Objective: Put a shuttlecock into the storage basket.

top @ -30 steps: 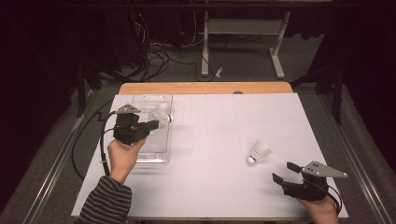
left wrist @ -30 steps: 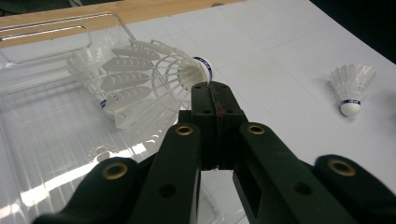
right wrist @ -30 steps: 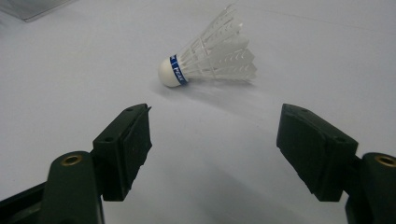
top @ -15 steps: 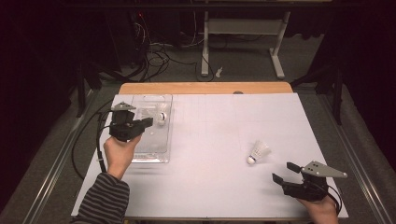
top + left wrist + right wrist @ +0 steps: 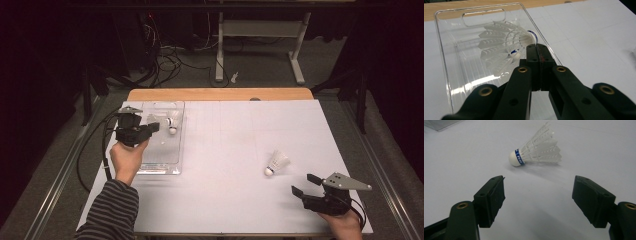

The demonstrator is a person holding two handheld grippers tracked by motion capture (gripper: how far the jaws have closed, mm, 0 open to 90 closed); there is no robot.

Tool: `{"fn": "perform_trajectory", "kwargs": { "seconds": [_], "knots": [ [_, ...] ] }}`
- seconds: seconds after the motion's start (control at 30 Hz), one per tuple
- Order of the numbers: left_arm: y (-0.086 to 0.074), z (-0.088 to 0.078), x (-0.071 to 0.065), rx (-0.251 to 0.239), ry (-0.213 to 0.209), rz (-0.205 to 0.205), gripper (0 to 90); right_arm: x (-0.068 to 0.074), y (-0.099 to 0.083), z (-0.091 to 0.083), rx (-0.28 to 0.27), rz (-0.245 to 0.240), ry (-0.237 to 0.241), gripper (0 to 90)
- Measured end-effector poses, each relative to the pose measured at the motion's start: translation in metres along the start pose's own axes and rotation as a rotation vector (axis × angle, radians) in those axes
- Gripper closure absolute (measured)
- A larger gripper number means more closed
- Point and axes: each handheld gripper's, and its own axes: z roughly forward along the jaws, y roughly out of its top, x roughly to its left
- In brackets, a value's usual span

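Left fingers (image 5: 539,53) closed empty, right fingers (image 5: 539,202) wide apart

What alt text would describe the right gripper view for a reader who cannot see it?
A white feather shuttlecock with a blue band lies on its side on the white table surface, beyond the right gripper. The gripper's two black jaws stand wide open, apart from it.

White-covered table (image 5: 235,150): clear plastic tray (image 5: 172,159) at left, shuttlecock (image 5: 276,163) lying right.
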Motion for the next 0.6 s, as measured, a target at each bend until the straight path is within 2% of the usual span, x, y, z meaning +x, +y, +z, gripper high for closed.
{"fn": "perform_trajectory", "kwargs": {
  "seconds": [0.6],
  "knots": [
    [0.009,0.021,0.013,0.016,0.065,-0.048,89.5,0.000,0.000,0.000,0.000,-0.001,0.000,26.7]
  ]
}}
